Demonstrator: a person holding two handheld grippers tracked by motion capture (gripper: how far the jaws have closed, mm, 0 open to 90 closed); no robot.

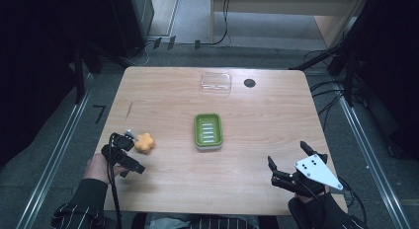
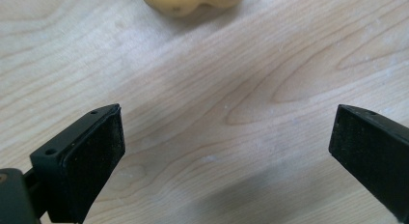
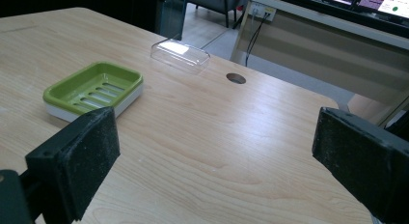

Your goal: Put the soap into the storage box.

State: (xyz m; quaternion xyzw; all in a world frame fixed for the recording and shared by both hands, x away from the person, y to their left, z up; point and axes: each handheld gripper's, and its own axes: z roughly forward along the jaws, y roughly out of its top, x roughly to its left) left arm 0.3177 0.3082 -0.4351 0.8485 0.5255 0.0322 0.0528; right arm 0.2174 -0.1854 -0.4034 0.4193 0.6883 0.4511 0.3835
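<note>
Soap [image 1: 145, 143] sits on the counter [image 1: 257, 155] at about 12 o'clock from the left gripper [image 2: 226, 151], whose jaws are spread wide and empty, so I'd nudge forward, straddle it evenly, then squeeze gently; right gripper [image 3: 212, 156] idles, also released.

Evenly lit table [image 1: 247, 160] against dark, underexposed surroundings; soft shadows only. Gripper views bright, with slightly blurred near jaws and mild sheen on wood.
</note>
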